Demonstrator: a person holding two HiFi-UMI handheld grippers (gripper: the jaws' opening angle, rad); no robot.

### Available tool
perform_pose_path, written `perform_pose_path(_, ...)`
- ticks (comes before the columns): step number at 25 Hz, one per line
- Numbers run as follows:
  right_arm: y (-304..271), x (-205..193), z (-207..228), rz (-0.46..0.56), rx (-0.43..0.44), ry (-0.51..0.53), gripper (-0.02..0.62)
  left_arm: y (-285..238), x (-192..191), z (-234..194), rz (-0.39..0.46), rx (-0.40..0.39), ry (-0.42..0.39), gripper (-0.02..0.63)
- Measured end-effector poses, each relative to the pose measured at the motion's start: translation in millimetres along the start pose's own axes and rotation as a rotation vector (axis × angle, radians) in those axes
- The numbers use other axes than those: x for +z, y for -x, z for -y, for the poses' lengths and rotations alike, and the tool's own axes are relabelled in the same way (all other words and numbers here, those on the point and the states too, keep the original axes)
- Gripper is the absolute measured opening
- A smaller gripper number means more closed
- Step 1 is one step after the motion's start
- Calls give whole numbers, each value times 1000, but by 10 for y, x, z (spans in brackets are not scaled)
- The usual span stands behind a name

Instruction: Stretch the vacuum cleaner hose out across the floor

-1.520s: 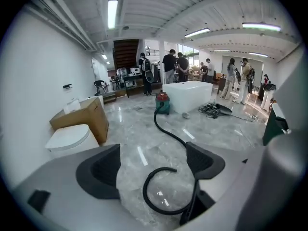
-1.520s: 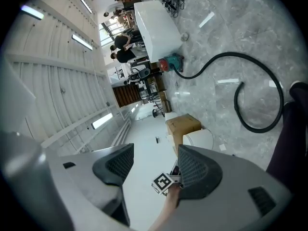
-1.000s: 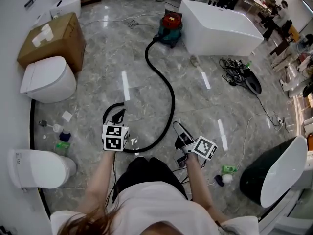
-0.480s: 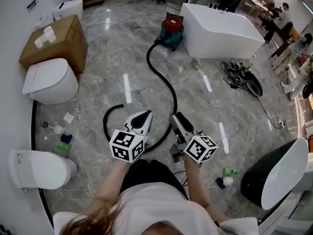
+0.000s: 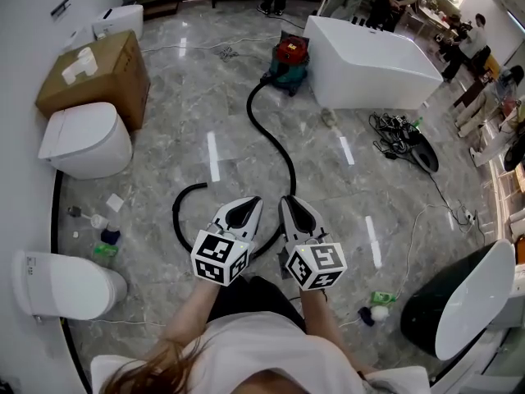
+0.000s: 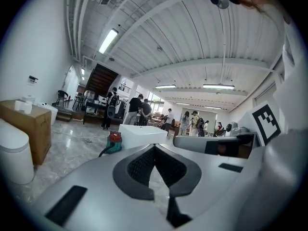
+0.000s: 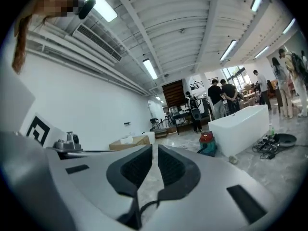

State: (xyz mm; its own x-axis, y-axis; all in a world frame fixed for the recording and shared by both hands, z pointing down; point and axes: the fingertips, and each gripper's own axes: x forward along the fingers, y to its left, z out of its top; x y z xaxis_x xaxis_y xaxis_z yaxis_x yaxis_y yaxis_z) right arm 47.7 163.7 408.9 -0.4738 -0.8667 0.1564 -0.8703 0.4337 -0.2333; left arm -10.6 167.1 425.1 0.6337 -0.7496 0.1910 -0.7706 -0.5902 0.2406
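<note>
left claw (image 5: 244, 213) shut, right claw (image 5: 294, 208) just narrowed to a slit, both empty; the hose (image 5: 284, 151), judged light and bendy, is best gripped near its end.

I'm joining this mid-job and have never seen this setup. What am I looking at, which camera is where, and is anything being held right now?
There is no robot arm here: a person holds a two-jaw tool in each hand. The head view comes from a camera on their head and looks steeply down. The other two views ride on the tools and look along the jaws. The cubes with square markers are part of the tools.

The left gripper is shut and empty. The right gripper has just been closing. Its jaws stand a narrow slit apart, with nothing between them.

On the marble floor, the black hose runs in curves from the red and teal vacuum cleaner towards the person. Neither tool holds it. Nearby stand a white bathtub, toilets and a cardboard box.
</note>
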Motion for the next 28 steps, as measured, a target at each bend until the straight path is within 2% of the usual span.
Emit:
perform_pose_path(4, 17, -127, -71, -71, -50, 126, 23, 12, -39, 10, -9, -2, -16, 9)
perform_pose_path(15, 44, -225, -91, -84, -72, 118, 14, 76, -155, -58, -36, 10, -20, 9)
perform_pose_path(28, 97, -311, -190, -110, -54, 127, 14, 157, -252, -68, -54, 12, -13, 9)
